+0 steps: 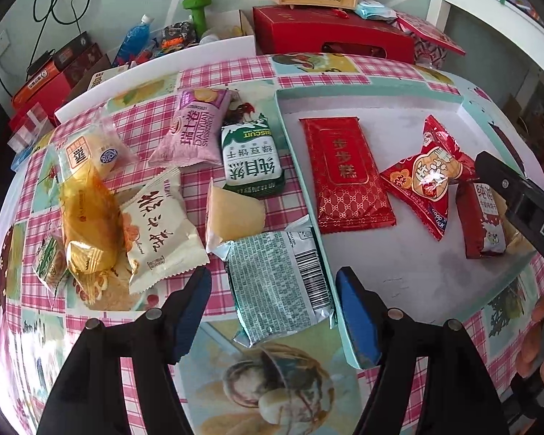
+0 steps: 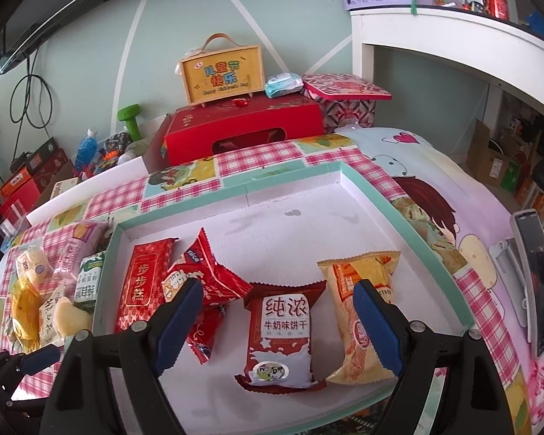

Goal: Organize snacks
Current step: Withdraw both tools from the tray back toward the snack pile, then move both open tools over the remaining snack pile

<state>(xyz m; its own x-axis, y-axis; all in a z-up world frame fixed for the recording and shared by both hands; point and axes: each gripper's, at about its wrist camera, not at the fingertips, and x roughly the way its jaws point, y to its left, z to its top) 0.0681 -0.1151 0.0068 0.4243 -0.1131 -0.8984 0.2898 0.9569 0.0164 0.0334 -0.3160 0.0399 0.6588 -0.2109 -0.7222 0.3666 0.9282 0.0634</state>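
Inside the shallow teal-rimmed tray (image 2: 409,224) lie four wrapped snacks: a flat red packet (image 2: 145,282) with gold characters at the left, its long axis running from the near rim toward the far one; a crinkled red pouch (image 2: 214,275) just beside it and lying askew; a red-and-white milk biscuit pack (image 2: 283,330) standing lengthwise toward the camera; and an orange-yellow pack (image 2: 359,311) at the right, leaning slightly left at its top. On the checked tablecloth (image 1: 235,72) outside the tray's left wall sit the unsorted ones, among them a pink roll pack (image 1: 196,127), a green biscuit pack (image 1: 254,159) and a white pack (image 1: 163,232). A silver-green packet (image 1: 283,282) lies printed side up against the tray's left rim, long axis pointing away from the camera, between the spread, unclosed fingers of the left gripper (image 1: 272,311), which do not touch it. Above the tray the right gripper (image 2: 279,326) hangs with its fingers wide apart, holding nothing.
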